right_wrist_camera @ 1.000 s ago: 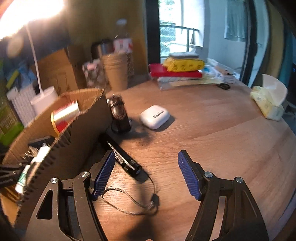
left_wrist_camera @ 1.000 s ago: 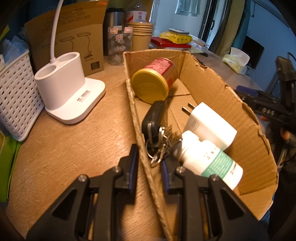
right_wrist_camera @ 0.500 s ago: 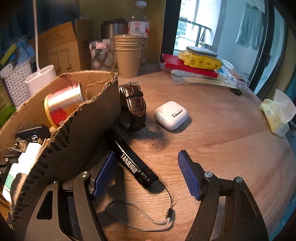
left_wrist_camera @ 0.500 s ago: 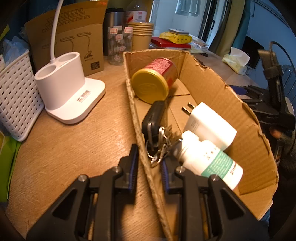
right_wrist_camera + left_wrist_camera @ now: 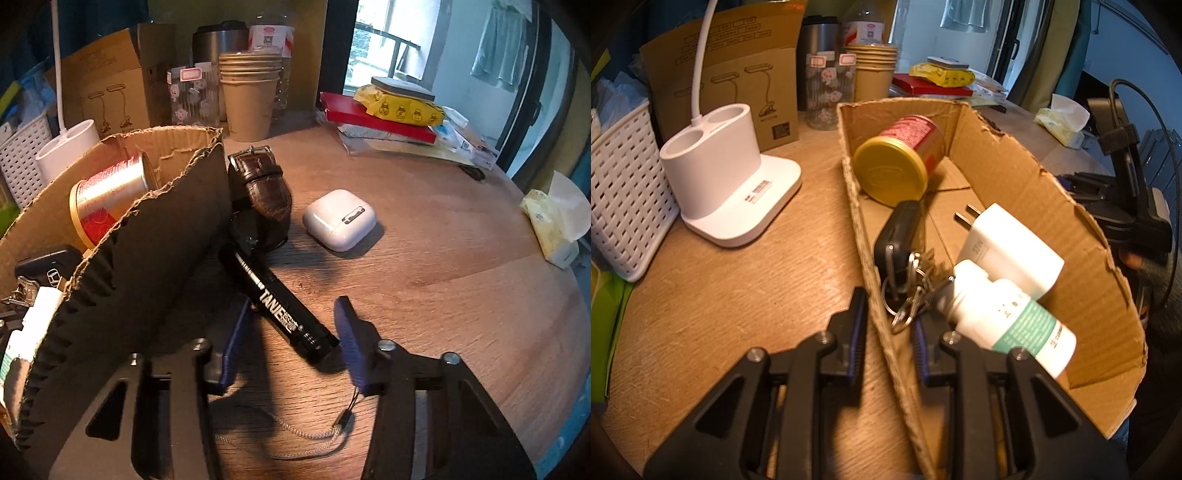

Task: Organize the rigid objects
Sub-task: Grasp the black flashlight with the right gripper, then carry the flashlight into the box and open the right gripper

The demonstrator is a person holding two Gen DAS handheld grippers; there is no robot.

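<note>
My left gripper (image 5: 886,325) is shut on the near left wall of the cardboard box (image 5: 1027,192). The box holds a red can with a yellow lid (image 5: 901,162), a car key with rings (image 5: 899,240), a white charger (image 5: 1008,243) and a white bottle (image 5: 1012,314). My right gripper (image 5: 291,325) is open, its fingers either side of the rear end of a black flashlight (image 5: 277,306) lying on the table beside the box (image 5: 147,266). A brown-strapped watch (image 5: 262,192) and a white earbud case (image 5: 340,219) lie beyond it.
A white lamp base (image 5: 727,184), a white basket (image 5: 620,192) and a lamp carton (image 5: 738,70) stand left of the box. Paper cups (image 5: 249,96), a printed glass, books (image 5: 384,110) and a tissue pack (image 5: 554,225) sit along the table's far side.
The right gripper has moved down and forward until its fingers straddle the flashlight's end. The left gripper still clamps the box wall and has not moved.
</note>
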